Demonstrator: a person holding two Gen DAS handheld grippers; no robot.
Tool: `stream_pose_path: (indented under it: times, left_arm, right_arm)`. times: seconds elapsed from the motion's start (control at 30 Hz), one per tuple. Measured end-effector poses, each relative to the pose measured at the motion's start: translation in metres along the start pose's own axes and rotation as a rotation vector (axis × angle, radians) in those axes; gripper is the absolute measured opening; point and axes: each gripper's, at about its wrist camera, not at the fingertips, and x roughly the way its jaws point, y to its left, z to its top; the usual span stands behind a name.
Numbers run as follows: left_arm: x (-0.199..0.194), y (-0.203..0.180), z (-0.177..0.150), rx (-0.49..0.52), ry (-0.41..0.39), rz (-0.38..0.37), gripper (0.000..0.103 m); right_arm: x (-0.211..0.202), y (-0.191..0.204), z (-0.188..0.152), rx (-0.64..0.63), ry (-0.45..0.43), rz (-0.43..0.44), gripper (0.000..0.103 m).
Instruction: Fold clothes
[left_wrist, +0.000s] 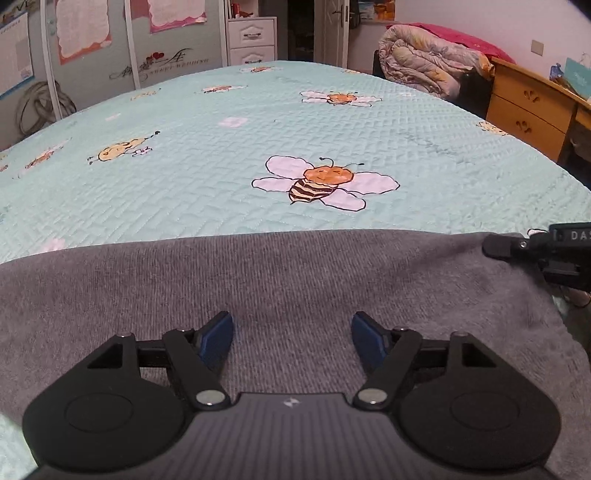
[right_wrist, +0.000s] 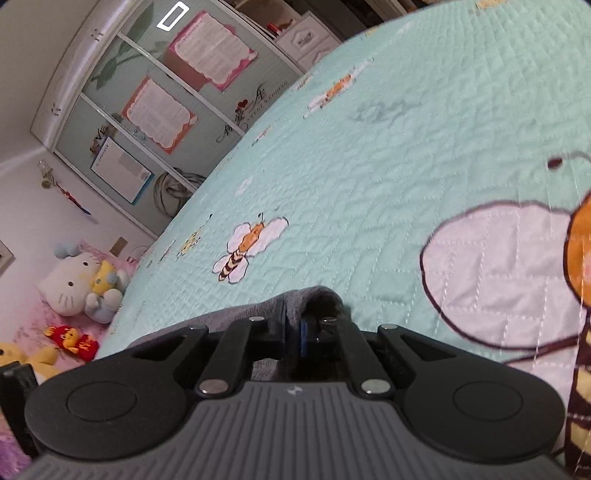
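Nearest the left wrist camera is the left claw (left_wrist: 291, 332), its blue-padded fingers (left_wrist: 218, 338) spread wide apart and gripping nothing, poised low over the grey garment (left_wrist: 295, 277). That garment lies flat on the bed (left_wrist: 221, 155), which is covered in a pale green quilt printed with bees, and it fills the whole near part of the view; its far edge runs straight across, just short of the large bee print (left_wrist: 325, 182).

At the garment's far right corner the right claw (left_wrist: 496, 246) reaches in from the side. In its own view the right claw (right_wrist: 295, 328) is clenched on a bunched fold of the grey garment (right_wrist: 280, 299), the cloth humped up between and over the fingers.

Judging by this, a fold is in hand: one corner is pinched on the right while the left side is free. The scene fits either gathering corners to carry an edge over, or setting an edge down after a fold, with the left already released. If the former, the left claw would need to close on the cloth beneath it, level with the right, so the edge travels evenly. The soft knit is likely to sag and wrinkle if only one corner is lifted.
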Motion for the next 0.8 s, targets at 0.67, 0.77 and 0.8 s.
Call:
stream_pose_path:
  times: [0.67,0.77,0.8]
  left_arm:
    - [0.043,0.0,0.024,0.111,-0.083,0.163,0.069]
    - [0.042,0.002,0.026,0.103,-0.081,0.163,0.069]
    - [0.042,0.003,0.027,0.096,-0.077,0.161,0.07]
  right_arm:
    - [-0.02,0.003,-0.006,0.033,0.032,0.054,0.009]
    - [-0.041,0.004,-0.015,0.081,0.064,0.132,0.018]
    - [-0.049,0.006,-0.02,0.079,0.077,0.148,0.025]
